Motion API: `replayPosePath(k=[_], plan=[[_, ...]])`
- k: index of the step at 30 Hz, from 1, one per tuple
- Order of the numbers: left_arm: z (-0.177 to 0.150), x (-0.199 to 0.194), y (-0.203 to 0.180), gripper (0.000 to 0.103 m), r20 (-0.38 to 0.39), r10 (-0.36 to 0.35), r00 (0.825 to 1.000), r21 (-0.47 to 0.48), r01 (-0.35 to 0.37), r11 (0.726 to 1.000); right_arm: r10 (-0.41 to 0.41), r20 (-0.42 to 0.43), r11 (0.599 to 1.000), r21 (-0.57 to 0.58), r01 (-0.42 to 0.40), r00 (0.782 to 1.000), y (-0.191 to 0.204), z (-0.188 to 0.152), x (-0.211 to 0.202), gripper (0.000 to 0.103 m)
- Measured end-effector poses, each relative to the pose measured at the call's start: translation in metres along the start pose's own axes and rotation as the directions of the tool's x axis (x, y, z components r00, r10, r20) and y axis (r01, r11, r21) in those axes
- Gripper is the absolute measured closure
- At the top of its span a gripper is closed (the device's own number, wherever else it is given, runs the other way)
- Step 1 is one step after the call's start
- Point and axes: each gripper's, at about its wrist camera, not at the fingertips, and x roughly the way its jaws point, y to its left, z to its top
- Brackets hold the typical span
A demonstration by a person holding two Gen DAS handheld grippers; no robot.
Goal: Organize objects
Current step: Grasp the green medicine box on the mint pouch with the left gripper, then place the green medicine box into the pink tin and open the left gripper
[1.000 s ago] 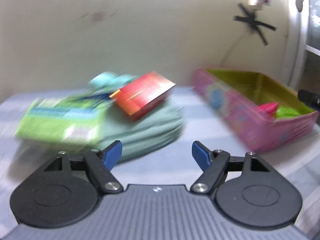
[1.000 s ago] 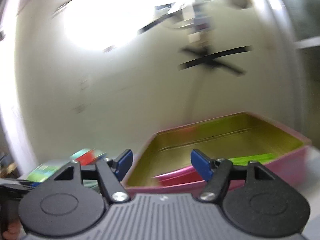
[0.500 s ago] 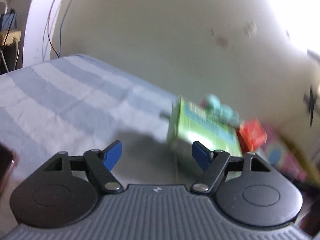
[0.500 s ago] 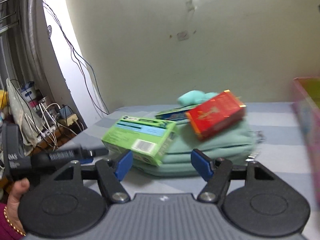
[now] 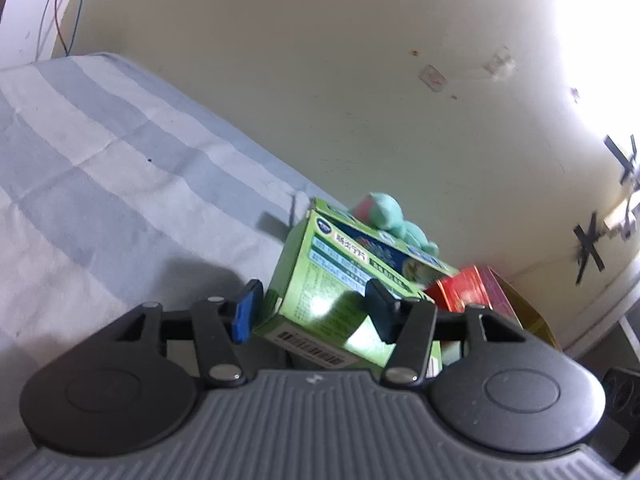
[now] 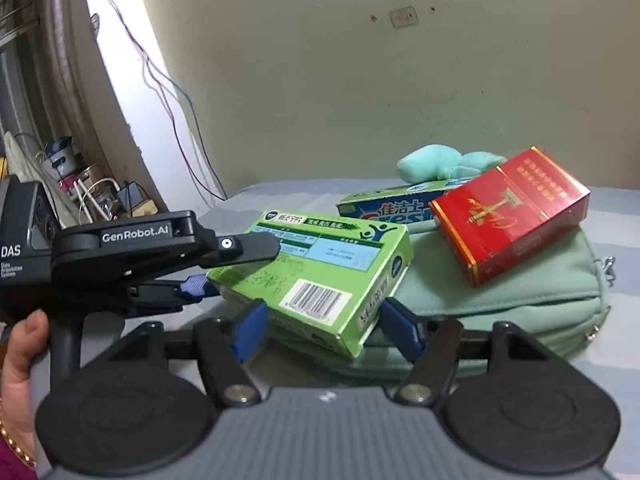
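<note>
A green box (image 6: pixel 320 268) leans on a teal fabric pouch (image 6: pixel 520 300). My left gripper (image 5: pixel 314 312) is open, its jaws one above and one below the box's left end; it shows in the right wrist view (image 6: pixel 236 262). My right gripper (image 6: pixel 324 326) is open just in front of the box, its jaws on either side of the near corner. A red box (image 6: pixel 512 216) and a toothpaste box (image 6: pixel 388 204) lie on the pouch, with a teal plush toy (image 6: pixel 436 162) behind.
The things lie on a grey-striped sheet (image 5: pixel 100 168) against a cream wall. The pink tin's yellow inside (image 5: pixel 524 316) shows behind the red box (image 5: pixel 468 288) in the left wrist view. Cables and clutter (image 6: pixel 92 196) stand at the far left.
Both grippers swung toward the pile and closed in on the green box. My left gripper now straddles its end; my right gripper came up to its near corner.
</note>
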Motion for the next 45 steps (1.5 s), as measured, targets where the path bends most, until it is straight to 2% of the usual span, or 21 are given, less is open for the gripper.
replayPosePath(k=[4,8,12,15,18,22,24,26,28,31,38,42,45], plan=[[-0.022,-0.015,-0.011,0.045,-0.037,-0.037,0.999,0.006,0.037,0.999,-0.01,-0.002,1.0,-0.021,0.01,1.0,0.0,-0.016,-0.031,0.039],[-0.057,-0.021,-0.026,0.044,-0.091,-0.078,0.993,0.02,0.08,0.997,-0.071,-0.029,0.996,-0.053,0.07,0.997,-0.004,-0.036,-0.066,0.037],[-0.095,-0.015,-0.052,0.042,-0.176,-0.121,0.977,0.018,0.126,0.992,-0.139,-0.055,0.99,-0.045,0.136,0.989,-0.022,-0.061,-0.106,0.038],[-0.114,-0.012,-0.085,0.042,-0.21,-0.123,0.97,0.113,0.149,0.982,-0.171,-0.058,0.985,-0.001,0.171,0.984,-0.041,-0.075,-0.133,0.039],[-0.122,-0.005,-0.114,0.042,-0.239,-0.144,0.96,0.149,0.183,0.972,-0.212,-0.014,0.977,0.016,0.213,0.977,-0.056,-0.079,-0.163,0.039],[-0.107,0.005,-0.161,0.042,-0.23,-0.213,0.949,0.19,0.259,0.947,-0.252,0.102,0.968,0.029,0.251,0.962,-0.081,-0.055,-0.206,0.039],[-0.097,0.013,-0.188,0.041,-0.204,-0.232,0.951,0.224,0.277,0.934,-0.242,0.142,0.97,0.045,0.238,0.96,-0.099,-0.036,-0.224,0.039],[-0.092,0.022,-0.217,0.04,-0.202,-0.27,0.942,0.259,0.317,0.912,-0.281,0.174,0.96,0.037,0.279,0.944,-0.116,-0.018,-0.236,0.039],[-0.085,0.036,-0.245,0.04,-0.197,-0.284,0.938,0.278,0.331,0.902,-0.299,0.191,0.954,0.057,0.293,0.935,-0.139,0.0,-0.246,0.039],[-0.083,0.062,-0.278,0.04,-0.187,-0.293,0.938,0.321,0.34,0.884,-0.314,0.19,0.949,0.088,0.303,0.93,-0.179,0.021,-0.254,0.039],[-0.096,0.137,-0.31,0.039,-0.249,-0.242,0.938,0.307,0.313,0.899,-0.339,0.072,0.931,0.167,0.323,0.938,-0.261,0.038,-0.232,0.039],[-0.104,0.164,-0.318,0.036,-0.273,-0.197,0.942,0.32,0.282,0.905,-0.357,0.011,0.92,0.175,0.35,0.934,-0.283,0.038,-0.224,0.038],[-0.111,0.172,-0.321,0.036,-0.284,-0.16,0.945,0.354,0.259,0.899,-0.384,0.024,0.91,0.181,0.373,0.923,-0.29,0.033,-0.223,0.028]])
